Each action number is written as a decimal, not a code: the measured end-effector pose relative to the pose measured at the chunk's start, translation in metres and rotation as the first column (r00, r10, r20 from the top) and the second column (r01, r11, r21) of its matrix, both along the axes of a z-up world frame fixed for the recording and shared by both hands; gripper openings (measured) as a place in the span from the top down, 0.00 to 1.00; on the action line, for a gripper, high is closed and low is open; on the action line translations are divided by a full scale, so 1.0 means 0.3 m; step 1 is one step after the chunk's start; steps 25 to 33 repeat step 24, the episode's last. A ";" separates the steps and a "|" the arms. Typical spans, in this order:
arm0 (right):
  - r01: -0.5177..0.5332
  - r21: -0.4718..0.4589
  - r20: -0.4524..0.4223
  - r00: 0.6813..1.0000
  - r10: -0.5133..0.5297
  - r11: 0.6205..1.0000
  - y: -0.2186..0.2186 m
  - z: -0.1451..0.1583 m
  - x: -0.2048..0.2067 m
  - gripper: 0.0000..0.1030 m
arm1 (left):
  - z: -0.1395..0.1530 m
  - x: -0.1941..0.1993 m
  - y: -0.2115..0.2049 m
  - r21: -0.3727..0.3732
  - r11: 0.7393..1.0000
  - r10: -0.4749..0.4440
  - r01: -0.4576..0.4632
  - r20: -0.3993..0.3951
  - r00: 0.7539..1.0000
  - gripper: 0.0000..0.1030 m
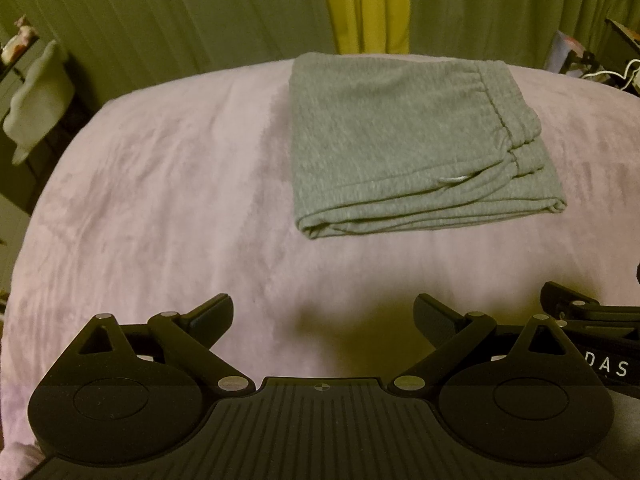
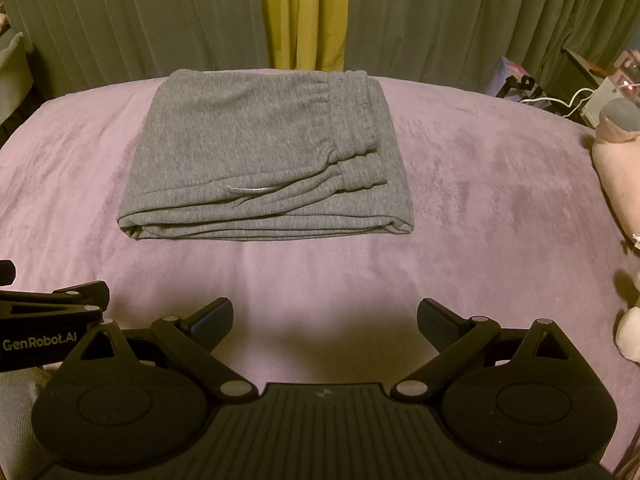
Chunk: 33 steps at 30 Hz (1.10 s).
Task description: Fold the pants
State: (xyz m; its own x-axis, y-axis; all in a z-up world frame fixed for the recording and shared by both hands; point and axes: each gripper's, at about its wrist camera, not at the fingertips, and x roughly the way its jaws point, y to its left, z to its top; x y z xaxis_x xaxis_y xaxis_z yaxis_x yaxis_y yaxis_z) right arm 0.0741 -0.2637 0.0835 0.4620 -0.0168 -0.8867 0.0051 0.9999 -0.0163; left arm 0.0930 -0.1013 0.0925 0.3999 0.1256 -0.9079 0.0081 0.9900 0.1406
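Grey sweatpants lie folded into a flat rectangle on the pink blanket, waistband and drawstring on top toward the right. They also show in the right wrist view. My left gripper is open and empty, well short of the pants' near edge. My right gripper is open and empty, also short of the near edge. The two grippers sit side by side; each shows at the edge of the other's view.
Green and yellow curtains hang behind the bed. A pink plush toy lies at the blanket's right edge. Cables and clutter sit at the far right. A white cloth hangs at the left.
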 end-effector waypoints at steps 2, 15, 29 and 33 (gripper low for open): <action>-0.001 0.000 -0.001 1.000 0.001 1.000 -0.002 0.000 0.001 0.04 | -0.002 0.001 -0.003 0.003 1.000 -0.001 0.001 -0.001 1.000 0.02; 0.001 0.004 -0.001 1.000 -0.001 1.000 -0.003 -0.001 -0.001 0.04 | -0.004 0.001 -0.005 0.004 1.000 0.000 0.000 -0.004 1.000 0.02; 0.004 0.010 0.001 1.000 -0.004 1.000 -0.002 0.000 -0.005 0.04 | 0.000 -0.009 0.001 -0.009 1.000 0.000 0.001 0.018 1.000 0.02; 0.004 0.010 0.001 1.000 -0.004 1.000 -0.002 0.000 -0.005 0.04 | 0.000 -0.009 0.001 -0.009 1.000 0.000 0.001 0.018 1.000 0.02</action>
